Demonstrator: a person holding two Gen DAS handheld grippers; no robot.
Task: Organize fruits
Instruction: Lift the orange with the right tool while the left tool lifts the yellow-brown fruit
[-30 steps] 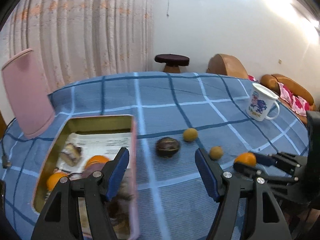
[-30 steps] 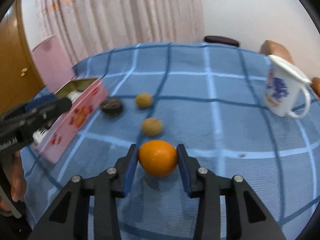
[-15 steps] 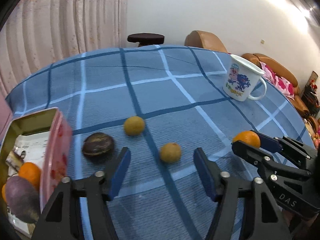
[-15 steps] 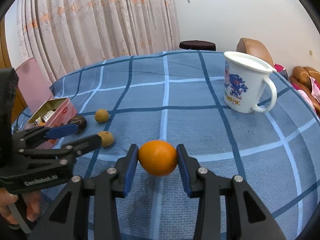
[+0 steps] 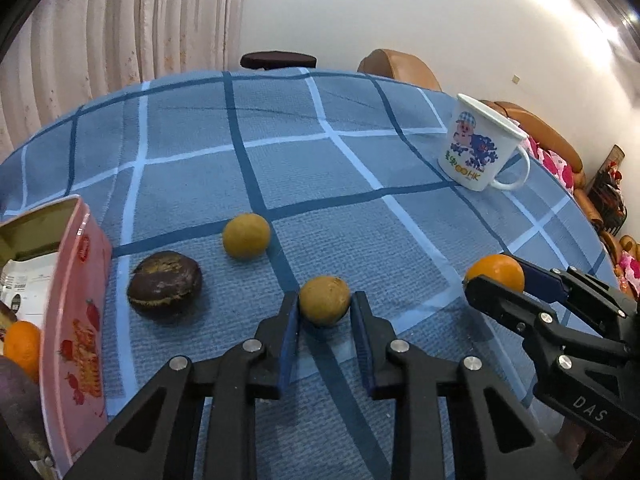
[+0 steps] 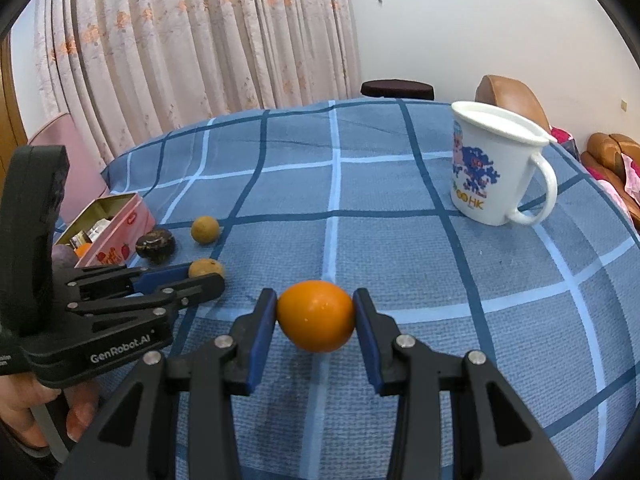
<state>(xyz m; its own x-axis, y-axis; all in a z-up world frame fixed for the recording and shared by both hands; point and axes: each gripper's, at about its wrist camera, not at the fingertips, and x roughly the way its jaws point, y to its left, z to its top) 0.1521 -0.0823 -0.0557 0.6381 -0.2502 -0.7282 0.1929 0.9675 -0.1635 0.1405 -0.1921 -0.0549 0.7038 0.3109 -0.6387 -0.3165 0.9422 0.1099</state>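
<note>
Closing in fast: half a second ago the left gripper (image 5: 325, 312) was wide open and short of the fruit, now its jaws are pinched in on the small brown-yellow fruit (image 5: 324, 300), pads touching or almost touching both sides. Fruit looks to be on the blue checked tablecloth (image 5: 360, 152), not lifted. Judgement: grasp just made or about to seat, so next step is likely lift and carry to the pink tin (image 5: 76, 312) at left, which already holds an orange piece (image 5: 22, 344) and a purple fruit.

Right gripper (image 6: 316, 316) unchanged vs earlier frames: clamped on the orange (image 6: 316, 315), jaws narrow, pads flat on both sides, held just above or on the cloth, cannot tell which. Seen from the left wrist view the orange sits between its fingertips well right of the tin.

Left on the cloth: the dark brown fruit (image 5: 165, 284) just beside the tin, and the other yellow fruit (image 5: 246, 235) behind it. White mug (image 5: 478, 148) far right, not involved.

Risk: the small round fruit could squirt out of the pads if the grip is off-centre.
</note>
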